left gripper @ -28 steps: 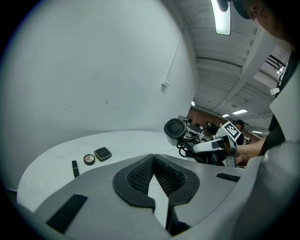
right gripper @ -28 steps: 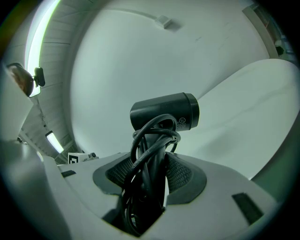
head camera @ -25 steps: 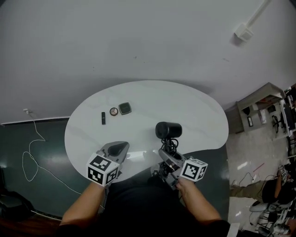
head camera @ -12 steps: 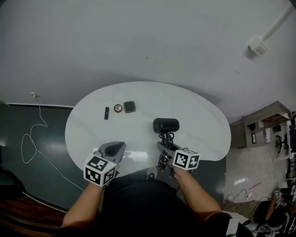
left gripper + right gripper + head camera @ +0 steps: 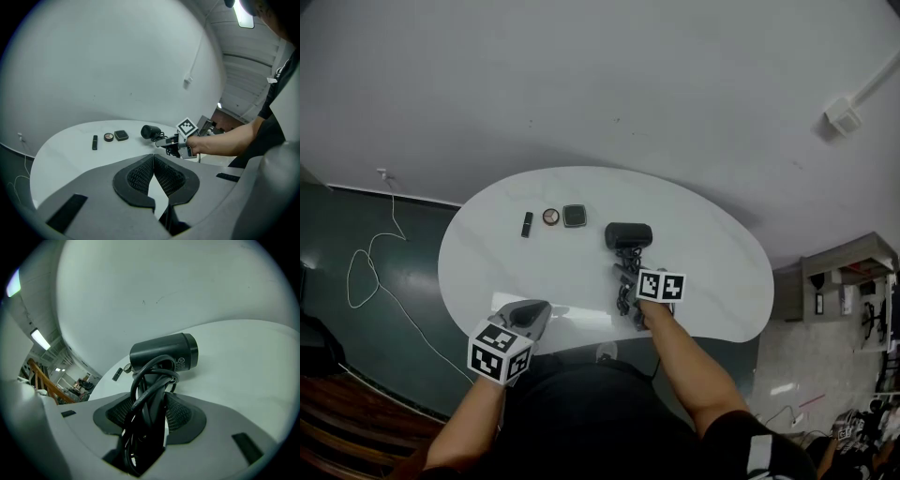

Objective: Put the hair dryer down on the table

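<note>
- Head view: white rounded table [image 5: 487, 253] in front of a pale wall. Black barrel-bodied hair dryer [image 5: 628, 234] over the table's middle, barrel lying sideways, handle toward the person.
- Right gripper [image 5: 626, 277] reaches in from the near edge and holds the dryer's handle.
- Left gripper [image 5: 534, 311] is at the near edge, well apart from the dryer.
- Far left of the dryer, in a row: slim black stick [image 5: 527, 224], small round compact [image 5: 550, 217], dark square compact [image 5: 574, 216].
- Left gripper view: left gripper [image 5: 153, 160] pads pressed together at the tips, nothing between. Hair dryer [image 5: 150, 131] and right gripper [image 5: 174, 140] ahead on the right.
- Right gripper view: right gripper [image 5: 150, 409] pinches the handle, wrapped in black cord [image 5: 151, 376]. Barrel [image 5: 164, 354] is low over the table; can't tell if it touches.
</note>
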A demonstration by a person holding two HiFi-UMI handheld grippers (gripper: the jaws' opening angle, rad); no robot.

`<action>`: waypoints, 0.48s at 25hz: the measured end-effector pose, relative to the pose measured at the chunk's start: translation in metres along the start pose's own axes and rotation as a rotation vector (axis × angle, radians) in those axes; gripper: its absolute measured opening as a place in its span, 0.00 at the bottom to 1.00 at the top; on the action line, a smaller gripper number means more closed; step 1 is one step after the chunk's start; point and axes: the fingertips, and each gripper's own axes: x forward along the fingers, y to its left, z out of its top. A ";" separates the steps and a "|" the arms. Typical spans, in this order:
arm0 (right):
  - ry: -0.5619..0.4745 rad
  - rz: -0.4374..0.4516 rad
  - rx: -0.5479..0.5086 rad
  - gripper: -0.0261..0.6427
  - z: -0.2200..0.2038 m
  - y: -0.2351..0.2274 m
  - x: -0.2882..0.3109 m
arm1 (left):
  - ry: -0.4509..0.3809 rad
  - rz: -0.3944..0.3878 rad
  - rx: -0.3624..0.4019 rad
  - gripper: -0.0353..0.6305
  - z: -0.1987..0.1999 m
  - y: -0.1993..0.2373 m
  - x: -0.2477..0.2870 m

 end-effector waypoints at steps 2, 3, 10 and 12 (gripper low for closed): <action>0.007 -0.001 0.003 0.33 0.012 -0.002 0.013 | -0.006 0.022 -0.013 0.08 -0.002 0.004 -0.005; 0.010 -0.003 0.003 0.33 0.017 -0.002 0.019 | -0.011 0.035 -0.021 0.08 -0.003 0.006 -0.008; 0.056 -0.026 -0.044 0.33 0.042 -0.004 0.057 | -0.053 0.123 -0.072 0.08 -0.004 0.021 -0.027; 0.065 -0.033 -0.060 0.33 0.047 -0.003 0.066 | -0.059 0.143 -0.085 0.08 -0.006 0.024 -0.031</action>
